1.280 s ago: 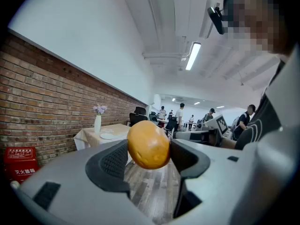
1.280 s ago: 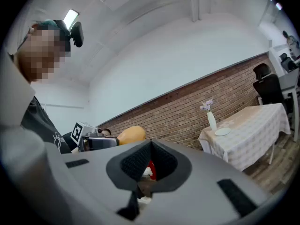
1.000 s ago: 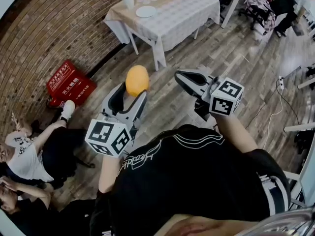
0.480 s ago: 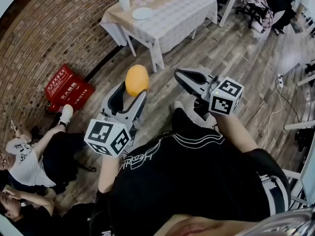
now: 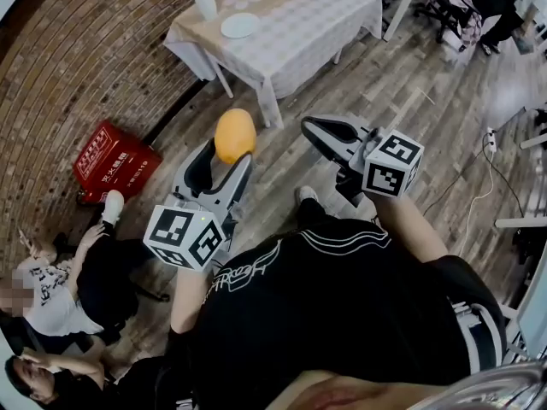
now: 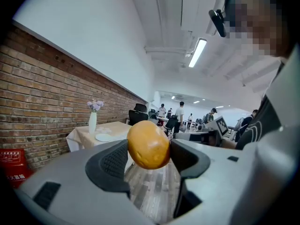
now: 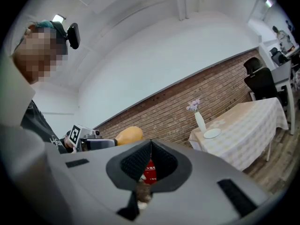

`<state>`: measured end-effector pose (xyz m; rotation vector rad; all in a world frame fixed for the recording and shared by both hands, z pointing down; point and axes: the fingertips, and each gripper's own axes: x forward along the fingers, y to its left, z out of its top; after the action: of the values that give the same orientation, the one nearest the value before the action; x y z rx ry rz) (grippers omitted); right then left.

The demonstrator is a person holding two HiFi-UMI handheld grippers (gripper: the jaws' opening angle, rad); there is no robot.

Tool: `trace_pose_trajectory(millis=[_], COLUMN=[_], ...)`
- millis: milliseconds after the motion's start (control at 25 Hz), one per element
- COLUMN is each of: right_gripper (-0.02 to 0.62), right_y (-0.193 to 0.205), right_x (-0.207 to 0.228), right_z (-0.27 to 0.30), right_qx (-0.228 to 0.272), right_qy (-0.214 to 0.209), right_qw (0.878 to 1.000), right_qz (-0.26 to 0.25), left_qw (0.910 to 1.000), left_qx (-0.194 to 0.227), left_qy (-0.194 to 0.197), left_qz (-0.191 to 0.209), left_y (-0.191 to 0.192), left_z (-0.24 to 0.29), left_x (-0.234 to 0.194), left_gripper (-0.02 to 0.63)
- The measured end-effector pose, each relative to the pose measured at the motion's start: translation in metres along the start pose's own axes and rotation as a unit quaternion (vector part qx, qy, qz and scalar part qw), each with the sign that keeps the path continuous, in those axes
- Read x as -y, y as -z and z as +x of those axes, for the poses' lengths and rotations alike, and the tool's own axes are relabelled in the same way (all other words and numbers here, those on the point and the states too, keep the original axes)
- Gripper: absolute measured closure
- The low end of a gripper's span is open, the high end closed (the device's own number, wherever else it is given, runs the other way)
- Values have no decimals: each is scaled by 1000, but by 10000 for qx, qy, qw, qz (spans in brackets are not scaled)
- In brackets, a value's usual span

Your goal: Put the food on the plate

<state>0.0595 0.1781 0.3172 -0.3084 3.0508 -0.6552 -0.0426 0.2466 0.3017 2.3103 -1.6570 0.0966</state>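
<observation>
Food [image 5: 235, 136] clamped in left gripper [image 5: 224, 162], jaws spread wide. Right gripper [image 5: 314, 131] closed, empty. Plate [image 5: 240, 26] on table [image 5: 316, 15], well apart. Risk: round food gripped at jaw ends only; slip and drop possible if jolted. Vase [image 5: 203, 0] beside plate may be struck.

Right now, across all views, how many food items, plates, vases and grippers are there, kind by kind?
food item: 1
plate: 1
vase: 1
grippers: 2, the left gripper closed on the food item, the right gripper shut and empty
Total: 5
</observation>
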Motion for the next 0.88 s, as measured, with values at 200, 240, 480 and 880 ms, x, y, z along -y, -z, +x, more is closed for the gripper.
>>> trace_pose_trajectory(millis=[200, 240, 480, 880], right_gripper=[598, 598, 598, 598], right_y=[-24, -29, -59, -88], right_x=[64, 76, 145, 207], right_z=[6, 8, 20, 33], right_qx=[39, 47, 25, 28], right_qy=[22, 26, -29, -177], right_qw=[9997, 9997, 9994, 9993], right_qz=[225, 250, 337, 319], left_qw=[9999, 9999, 9997, 9995], left_qx=[-79, -98, -221, -326], left_qy=[49, 56, 25, -42], left_qz=[-52, -62, -109, -21], left_y=[-14, -17, -36, -54], left_z=[66, 80, 156, 227], left_x=[-16, -19, -35, -47], left_gripper=[327, 327, 327, 327])
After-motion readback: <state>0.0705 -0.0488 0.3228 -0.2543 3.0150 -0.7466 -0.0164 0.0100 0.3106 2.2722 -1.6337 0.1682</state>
